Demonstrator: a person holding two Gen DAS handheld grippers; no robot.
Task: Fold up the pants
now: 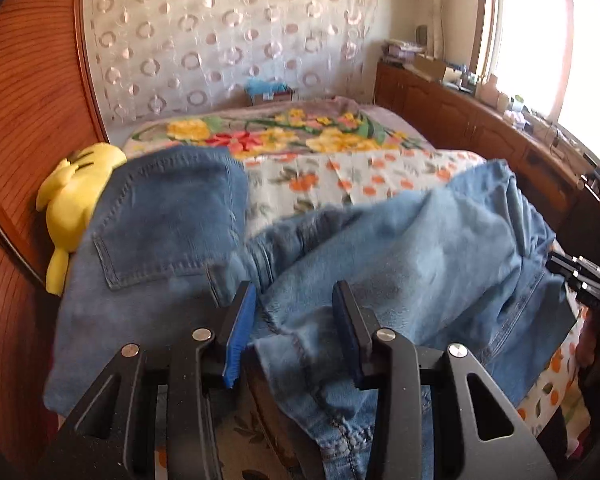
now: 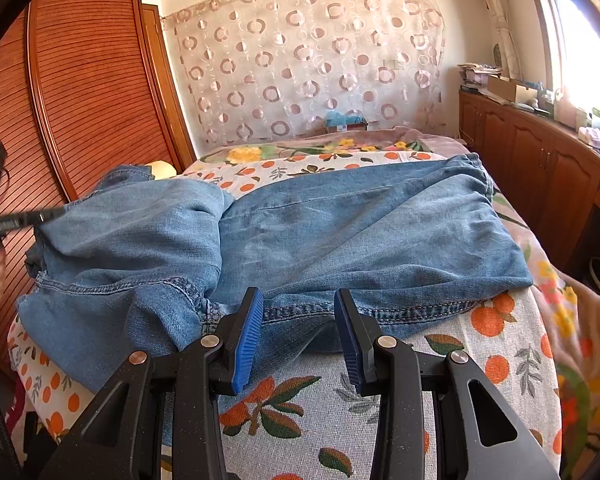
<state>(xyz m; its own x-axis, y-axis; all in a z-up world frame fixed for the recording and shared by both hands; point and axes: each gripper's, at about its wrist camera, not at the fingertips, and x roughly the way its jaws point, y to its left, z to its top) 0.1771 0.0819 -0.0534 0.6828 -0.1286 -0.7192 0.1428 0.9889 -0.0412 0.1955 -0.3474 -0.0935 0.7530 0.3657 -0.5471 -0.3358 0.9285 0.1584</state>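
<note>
One pair of blue jeans (image 2: 300,232) lies mid-frame on one bed (image 2: 380,392). One yellow plush toy (image 1: 76,204) sits at left. Two grippers show, the left gripper (image 1: 296,320) and the right gripper (image 2: 298,320).

Both the left gripper (image 1: 295,304) and right gripper (image 2: 298,312) have matte black angular arms with triangular cutouts. Round silver screws (image 2: 385,340) sit at the pivots. Ribbed blue pads (image 2: 249,340) line the fingers.

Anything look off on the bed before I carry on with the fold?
Yes: the blue denim jeans lie unevenly, their left part bunched and rumpled while the right lies flat. A yellow plush toy sits partly under the back-pocket end.
</note>
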